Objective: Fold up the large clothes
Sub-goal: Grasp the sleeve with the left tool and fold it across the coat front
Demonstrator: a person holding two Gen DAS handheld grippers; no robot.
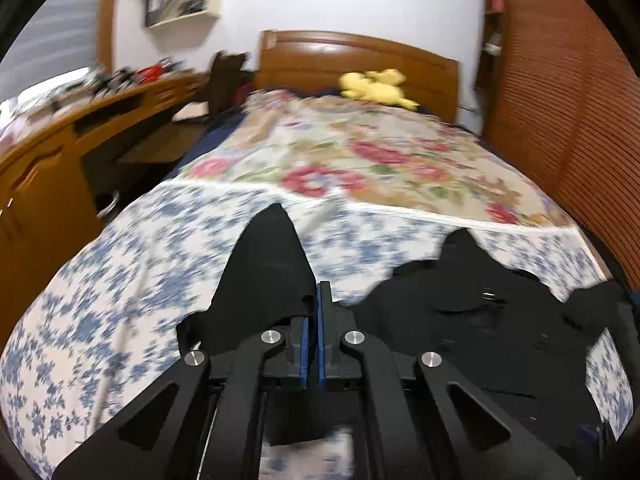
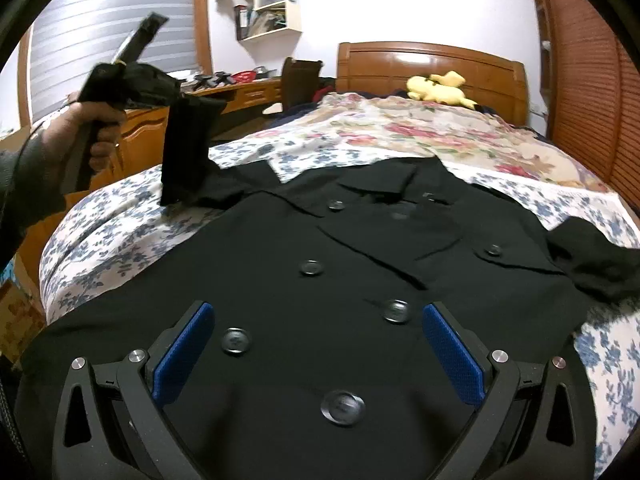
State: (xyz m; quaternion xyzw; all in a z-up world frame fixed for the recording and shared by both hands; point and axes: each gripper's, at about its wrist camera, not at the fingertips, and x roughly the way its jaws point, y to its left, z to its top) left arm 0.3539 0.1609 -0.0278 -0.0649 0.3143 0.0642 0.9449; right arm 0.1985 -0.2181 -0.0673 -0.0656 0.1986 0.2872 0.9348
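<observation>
Your left gripper point(image 1: 316, 304) has its 2 blue pads pressed nearly together on black cloth: a sleeve point(image 2: 188, 152) of the black coat point(image 2: 320, 264), lifted off the bed at far left in the right wrist view. The exact bite is hard to read; the left wrist view is motion-blurred and the fabric hides the left fingertip. Your left hand point(image 2: 92, 128) on the handle shows only partly, cut by the frame edge.

Your right gripper point(image 2: 318, 344) stands wide, hovering over the coat front and holding nothing. 6 buttons show; the one nearest the camera point(image 2: 342, 408) is blurred. The coat lies front up on the blue floral sheet point(image 2: 120, 232), collar far, hem cut off below the frame. The other sleeve point(image 2: 596, 260) lies bunched at right. Beyond sit a red floral quilt point(image 2: 420, 132) and a yellow plush toy point(image 2: 438, 86), details soft.
</observation>
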